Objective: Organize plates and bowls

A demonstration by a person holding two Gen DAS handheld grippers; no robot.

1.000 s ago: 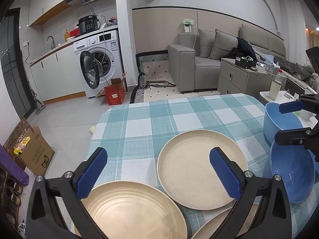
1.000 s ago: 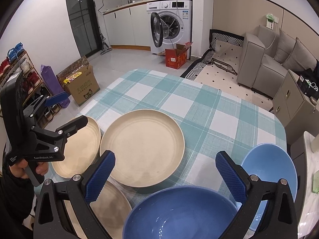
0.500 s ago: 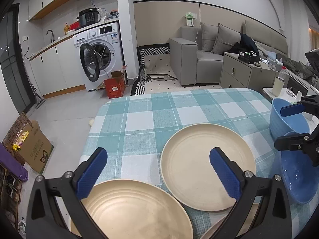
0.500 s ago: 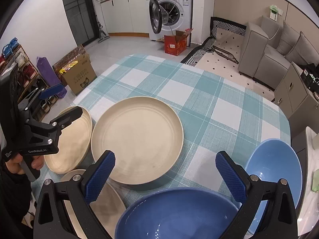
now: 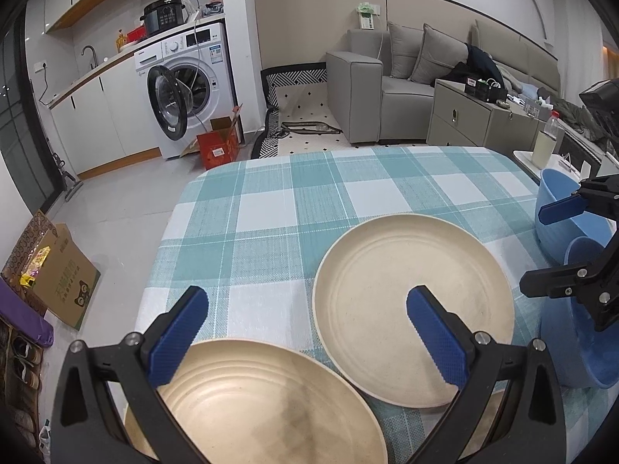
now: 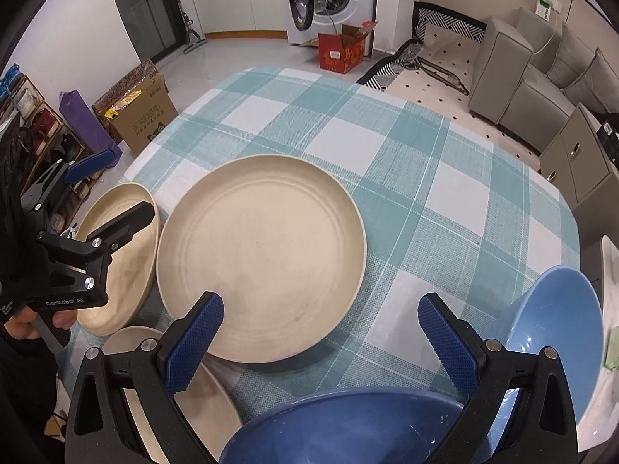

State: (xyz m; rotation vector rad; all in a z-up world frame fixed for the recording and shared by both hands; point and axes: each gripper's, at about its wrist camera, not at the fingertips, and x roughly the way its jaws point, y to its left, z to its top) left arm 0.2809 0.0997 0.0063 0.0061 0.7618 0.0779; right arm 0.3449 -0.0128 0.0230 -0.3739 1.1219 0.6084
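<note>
Three beige plates lie on the checked tablecloth (image 5: 271, 228). The large middle plate (image 5: 410, 301) also shows in the right wrist view (image 6: 263, 255). A second plate (image 5: 263, 406) lies under my open, empty left gripper (image 5: 305, 324), at the left in the right wrist view (image 6: 127, 255). A third plate (image 6: 205, 398) lies at the near edge. Two blue bowls stand at the right: a near one (image 6: 348, 429) under my open, empty right gripper (image 6: 321, 332) and a far one (image 6: 561, 332). The right gripper appears in the left wrist view (image 5: 572, 247).
The table's left edge drops to the floor, where a cardboard box (image 5: 58, 270) and a shoe rack (image 6: 35, 127) stand. A washing machine (image 5: 189, 89) with open door, a red box (image 5: 218, 147) and a grey sofa (image 5: 387, 89) lie beyond the table.
Both grippers have moved forward and lower over the table, so the plates and bowls look nearer. Both stay open. Nothing on the table has moved.
</note>
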